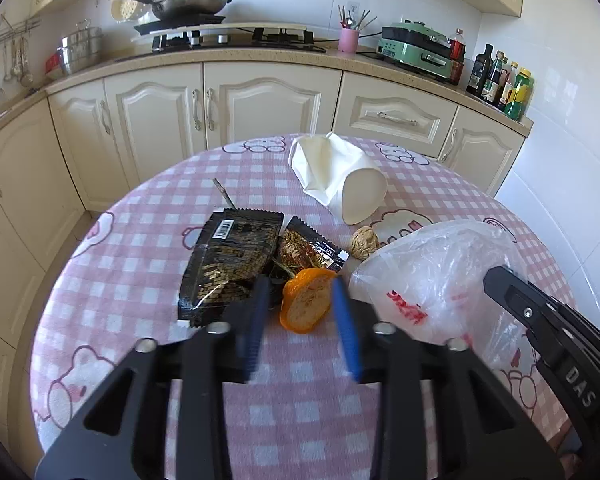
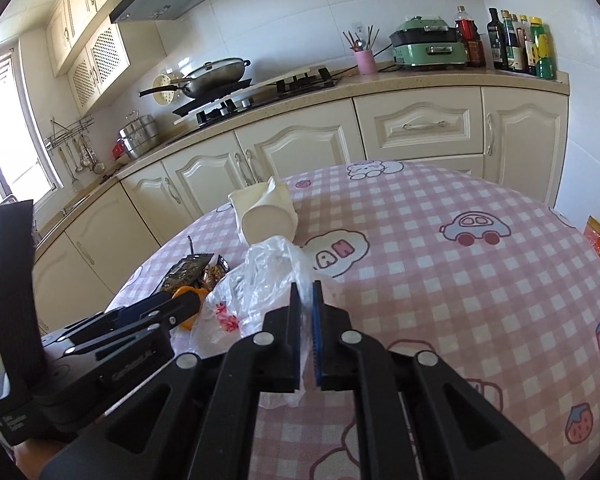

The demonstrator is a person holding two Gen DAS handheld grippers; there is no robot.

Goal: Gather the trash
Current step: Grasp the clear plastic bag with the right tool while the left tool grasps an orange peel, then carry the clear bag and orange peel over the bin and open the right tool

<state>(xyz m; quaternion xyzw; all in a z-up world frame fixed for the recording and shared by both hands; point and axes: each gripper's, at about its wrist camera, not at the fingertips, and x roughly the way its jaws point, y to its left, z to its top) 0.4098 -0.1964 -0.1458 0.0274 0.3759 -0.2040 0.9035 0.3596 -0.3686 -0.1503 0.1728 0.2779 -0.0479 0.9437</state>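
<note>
I have the right gripper (image 2: 305,292) clamped on the thin clear plastic bag (image 1: 432,276) mid-table, left gripper (image 1: 300,284) jaws narrowly straddling the orange peel piece (image 1: 306,306) beside it; next, I judge: pinch firmly, lift into bag.

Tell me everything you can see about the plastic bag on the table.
The plastic bag is thin, clear and crinkled, with red printing low on its side. It lies slumped in a loose heap on the pink checked tablecloth, on the right side of the trash pile. The right gripper is shut on a fold of its film. The orange peel lies just beside it, between the fingers of the left gripper; the walnut sits at its far edge. Nothing can be made out inside it.
</note>
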